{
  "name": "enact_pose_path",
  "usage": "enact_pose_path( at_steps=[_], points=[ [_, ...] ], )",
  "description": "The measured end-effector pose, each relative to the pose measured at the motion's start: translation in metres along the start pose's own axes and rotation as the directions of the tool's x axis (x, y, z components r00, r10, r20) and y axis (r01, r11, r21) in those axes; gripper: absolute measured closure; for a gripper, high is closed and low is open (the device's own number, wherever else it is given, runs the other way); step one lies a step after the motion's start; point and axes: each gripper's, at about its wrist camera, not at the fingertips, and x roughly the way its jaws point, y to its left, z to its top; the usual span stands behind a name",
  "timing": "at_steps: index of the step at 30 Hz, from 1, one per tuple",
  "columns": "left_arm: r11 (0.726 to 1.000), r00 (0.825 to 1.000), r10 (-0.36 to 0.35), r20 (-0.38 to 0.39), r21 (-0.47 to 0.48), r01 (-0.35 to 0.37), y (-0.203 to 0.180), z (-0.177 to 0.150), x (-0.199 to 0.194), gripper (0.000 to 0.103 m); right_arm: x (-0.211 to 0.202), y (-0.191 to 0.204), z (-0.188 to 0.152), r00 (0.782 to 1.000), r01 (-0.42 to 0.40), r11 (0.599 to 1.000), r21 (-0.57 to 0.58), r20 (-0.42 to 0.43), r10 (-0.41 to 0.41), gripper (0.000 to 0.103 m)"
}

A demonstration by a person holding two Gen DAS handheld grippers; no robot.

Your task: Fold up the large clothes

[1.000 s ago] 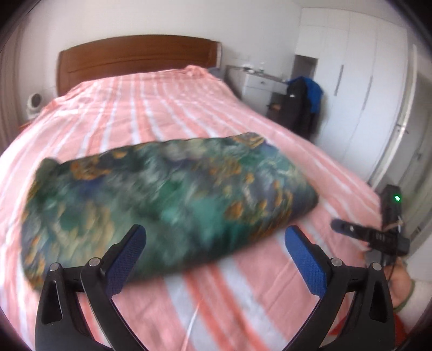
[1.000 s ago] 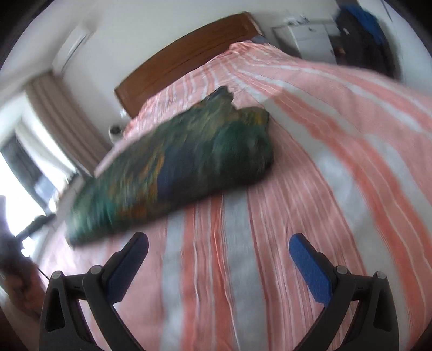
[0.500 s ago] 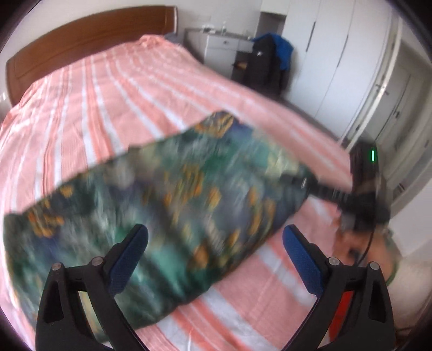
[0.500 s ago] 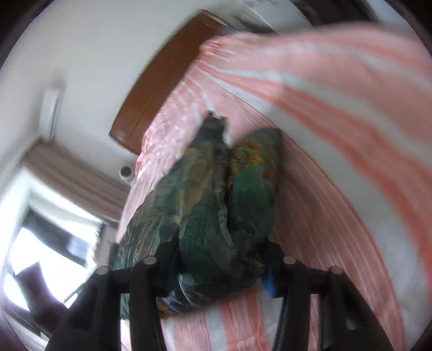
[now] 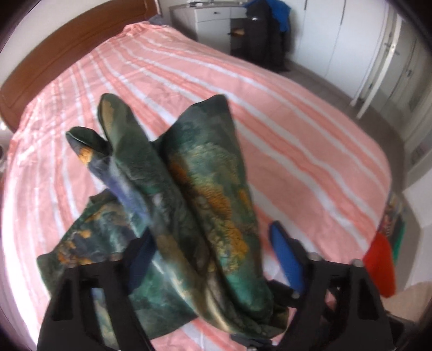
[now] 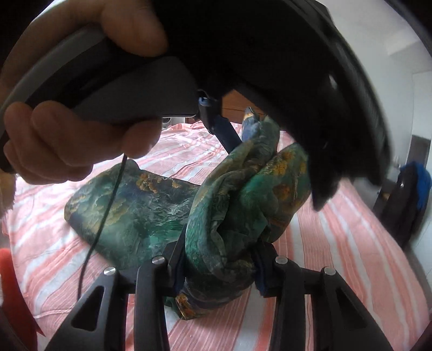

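Observation:
A green and blue patterned garment (image 5: pixel 205 175) lies on the pink striped bed (image 5: pixel 297 135), with one end bunched and raised off the sheet. My left gripper (image 5: pixel 210 232) straddles the raised folds. Its jaws are closing: the left pad is against the cloth, the right pad (image 5: pixel 286 259) stands apart from it. In the right wrist view my right gripper (image 6: pixel 218 259) is shut on the bunched end, its jaws still closing. The rest of the garment (image 6: pixel 135 210) trails flat on the bed (image 6: pixel 337 256). A hand (image 6: pixel 81 145) holding the left gripper fills the top of that view.
A brown headboard (image 5: pixel 54 54) stands at the far end of the bed. Beyond the bed's right side are a white dresser (image 5: pixel 213 24), dark and blue clothes (image 5: pixel 267 35) and white wardrobes (image 5: pixel 351 40). Something red (image 5: pixel 380 267) is at the near right.
The garment lay flat a second ago. Both grippers have moved in onto it; the right one shut on one end and raised it, and the left jaws have narrowed around the raised folds.

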Motion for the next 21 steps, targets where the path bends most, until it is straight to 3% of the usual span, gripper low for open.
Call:
enact_pose_path(
  at_steps=[5, 7, 8, 9, 12, 13, 17, 21],
  points=[
    [0.998, 1.0, 0.018, 0.021, -0.065, -0.016, 0.01, -0.012, 0.0, 0.076, 0.004, 0.016, -0.002, 1.0, 0.028, 0.996, -0.082, 0.002, -0.028, 0.064],
    [0.996, 0.999, 0.018, 0.05, -0.092, -0.013, 0.019, -0.019, -0.007, 0.081, 0.007, 0.01, -0.002, 1.0, 0.029, 0.996, -0.082, 0.004, -0.029, 0.064],
    [0.994, 0.998, 0.012, 0.061, -0.106, -0.006, 0.027, -0.022, -0.009, 0.083, 0.0, 0.02, -0.003, 1.0, 0.029, 0.996, -0.079, 0.006, -0.028, 0.064],
    [0.992, 0.997, 0.013, 0.07, -0.125, -0.005, 0.035, -0.027, -0.013, 0.083, 0.001, 0.022, -0.002, 1.0, 0.023, 0.997, -0.073, 0.005, -0.022, 0.057],
    [0.979, 0.996, 0.021, 0.092, -0.206, -0.002, 0.079, -0.048, -0.023, 0.083, -0.016, 0.026, 0.007, 0.997, -0.081, 0.996, -0.035, -0.006, 0.081, 0.027],
    [0.969, 0.995, 0.019, 0.1, -0.249, 0.006, 0.099, -0.056, -0.027, 0.083, -0.024, 0.025, 0.01, 0.992, -0.128, 0.992, -0.012, -0.004, 0.128, 0.021],
    [0.911, 0.991, 0.022, 0.135, -0.411, 0.036, 0.182, -0.105, -0.042, 0.083, -0.047, 0.008, 0.014, 0.972, -0.232, 0.968, 0.095, 0.045, 0.229, 0.019],
    [0.835, 0.986, 0.069, 0.149, -0.549, 0.024, 0.256, -0.166, -0.049, 0.083, -0.016, 0.002, 0.007, 0.969, -0.229, 0.959, 0.166, -0.05, 0.24, 0.019]
  ],
)
